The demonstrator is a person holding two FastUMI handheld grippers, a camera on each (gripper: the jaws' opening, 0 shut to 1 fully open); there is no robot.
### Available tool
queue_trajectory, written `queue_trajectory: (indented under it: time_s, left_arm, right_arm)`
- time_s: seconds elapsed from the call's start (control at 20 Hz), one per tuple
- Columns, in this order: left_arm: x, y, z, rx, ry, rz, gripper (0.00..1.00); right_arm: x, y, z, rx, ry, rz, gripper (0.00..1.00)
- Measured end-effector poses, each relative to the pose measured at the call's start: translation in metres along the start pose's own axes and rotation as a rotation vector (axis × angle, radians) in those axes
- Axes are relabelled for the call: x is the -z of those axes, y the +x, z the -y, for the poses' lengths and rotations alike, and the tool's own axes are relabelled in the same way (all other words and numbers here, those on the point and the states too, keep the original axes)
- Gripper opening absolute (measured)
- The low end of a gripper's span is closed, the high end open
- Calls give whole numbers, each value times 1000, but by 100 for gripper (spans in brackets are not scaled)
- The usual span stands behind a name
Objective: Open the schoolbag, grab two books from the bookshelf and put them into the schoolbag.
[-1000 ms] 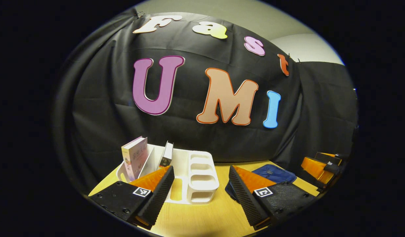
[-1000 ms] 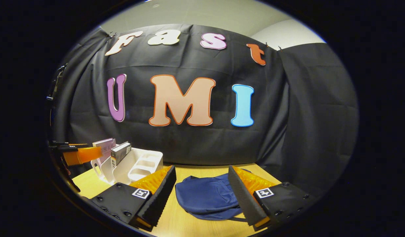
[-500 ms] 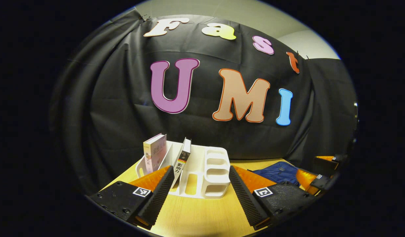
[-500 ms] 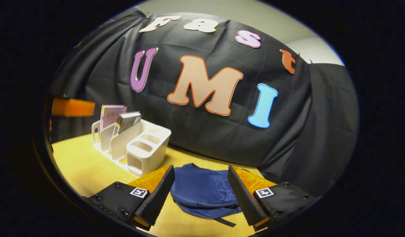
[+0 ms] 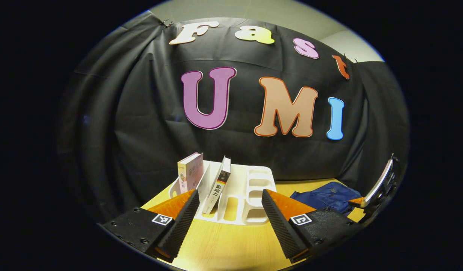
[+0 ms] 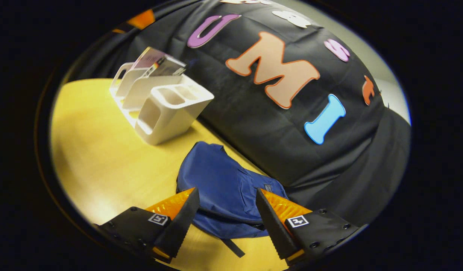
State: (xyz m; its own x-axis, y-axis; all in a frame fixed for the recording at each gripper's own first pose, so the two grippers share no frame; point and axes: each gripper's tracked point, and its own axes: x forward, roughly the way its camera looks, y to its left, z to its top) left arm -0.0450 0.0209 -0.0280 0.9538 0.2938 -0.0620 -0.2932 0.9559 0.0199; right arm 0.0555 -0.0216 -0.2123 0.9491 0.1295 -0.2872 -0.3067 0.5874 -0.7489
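A white bookshelf stands on the wooden table, holding a pink book upright and a dark-spined book leaning. My left gripper is open in front of the shelf, nothing between its fingers. The blue schoolbag lies flat and zipped on the table by the black cloth. My right gripper hovers open over the bag's near edge, tilted. In the right gripper view the bookshelf sits to the upper left with both books. In the left gripper view the schoolbag lies at the right.
The yellow wooden table has free surface between the shelf and the near edge. The black cloth wall hangs right behind the shelf and bag. A dark strap trails from the bag toward the front.
My right gripper has swung down and rolled, coming closer over the schoolbag. My left gripper has turned a little left, bringing the bookshelf between its fingers.
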Motion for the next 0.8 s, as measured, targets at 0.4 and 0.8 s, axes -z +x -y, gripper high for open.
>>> queue_trajectory:
  time_s: [0.4, 0.8]
  left_arm:
    - [2, 5, -21, -73, 4, -18, 97]
    - [3, 3, -21, -84, 1, -24, 98]
  right_arm:
    - [31, 28, -24, -21, -306, -19, 92]
    - [38, 48, -25, -41, -392, -20, 90]
